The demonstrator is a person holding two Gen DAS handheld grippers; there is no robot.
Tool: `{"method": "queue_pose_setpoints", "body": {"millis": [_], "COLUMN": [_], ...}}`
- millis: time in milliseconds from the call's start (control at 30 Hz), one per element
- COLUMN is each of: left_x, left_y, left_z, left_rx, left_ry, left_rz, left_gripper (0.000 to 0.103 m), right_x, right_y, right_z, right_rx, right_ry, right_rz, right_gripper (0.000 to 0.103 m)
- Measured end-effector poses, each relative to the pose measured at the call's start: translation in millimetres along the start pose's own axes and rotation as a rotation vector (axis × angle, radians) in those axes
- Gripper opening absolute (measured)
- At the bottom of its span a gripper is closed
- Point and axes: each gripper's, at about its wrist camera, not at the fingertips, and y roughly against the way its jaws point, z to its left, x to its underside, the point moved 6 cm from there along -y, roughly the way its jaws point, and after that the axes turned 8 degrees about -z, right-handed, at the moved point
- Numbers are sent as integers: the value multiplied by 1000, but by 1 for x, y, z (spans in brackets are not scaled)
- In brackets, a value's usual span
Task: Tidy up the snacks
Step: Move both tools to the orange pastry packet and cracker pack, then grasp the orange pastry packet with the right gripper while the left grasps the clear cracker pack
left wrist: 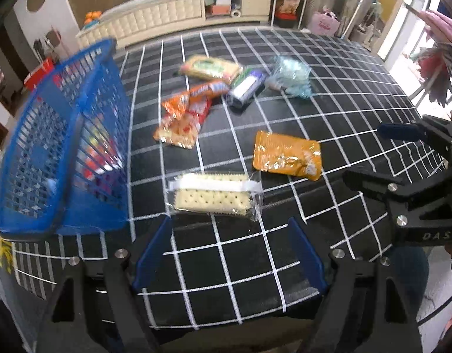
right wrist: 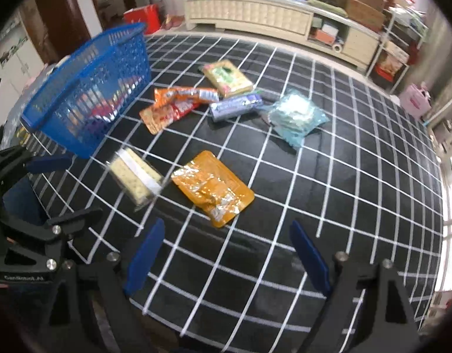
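Note:
Several snack packs lie on a black grid-pattern tablecloth (left wrist: pixel 343 67). Just beyond my open left gripper (left wrist: pixel 230 223) lies a clear pack of cream crackers (left wrist: pixel 214 195). An orange foil pouch (right wrist: pixel 212 189) sits ahead of my open right gripper (right wrist: pixel 227 229), which holds nothing. That pouch (left wrist: pixel 286 154) and the right gripper (left wrist: pixel 367 156) also show in the left wrist view. Farther back are an orange-red packet pile (left wrist: pixel 190 108), a yellow-green biscuit pack (left wrist: pixel 209 67), a purple bar (left wrist: pixel 246 86) and a pale blue bag (left wrist: pixel 292 76). A blue mesh basket (left wrist: pixel 64 141) with snacks inside stands at the left.
A cream cabinet (right wrist: pixel 255 11) and shelving run behind the table. A red box (right wrist: pixel 143 16) sits on the floor past the basket (right wrist: pixel 90 94). The left gripper (right wrist: pixel 53 188) shows at the left edge of the right wrist view. The cloth's right half (right wrist: pixel 358 161) carries no packs.

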Motion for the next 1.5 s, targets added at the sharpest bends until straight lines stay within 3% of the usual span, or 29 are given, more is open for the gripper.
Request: {"method": "queue_pose_setpoints", "body": {"millis": [133,300,467,633,733,800,1000,1267,1500], "left_x": [2,1,2,1,2,3,6,7,10], "left_y": [-24,-39,-47,-52,-50,-48,-39,-23,-35], "left_z": [7,15,18,24,26,26,26,33,34], "left_rx": [3,-54,-44,-22,-24,-27,-34,-15,4], "left_ry": [52,45,40,81,97,102,95,105,332], "left_rz": [27,18,29,41,38,39,37,35,92], "left_gripper": [79,79,79,79,79,79,79,79,79], "right_x": [-1,0,1,-4,-4,-5,6,8,8], "right_y": [-28,-63,-86,-93,-91,-87,-78,-65,-55], "right_z": [2,10,12,16,21,23,35,13,16], "right_rx": [-46,-102,-143,-136,-134,-159,-133,-86,-82], "right_ry": [52,121,142,209,271,265,267,73,56], "right_rz": [27,72,108,85,62,64,53,22,-4], "right_gripper": [90,90,90,89,71,47,28,22,22]}}
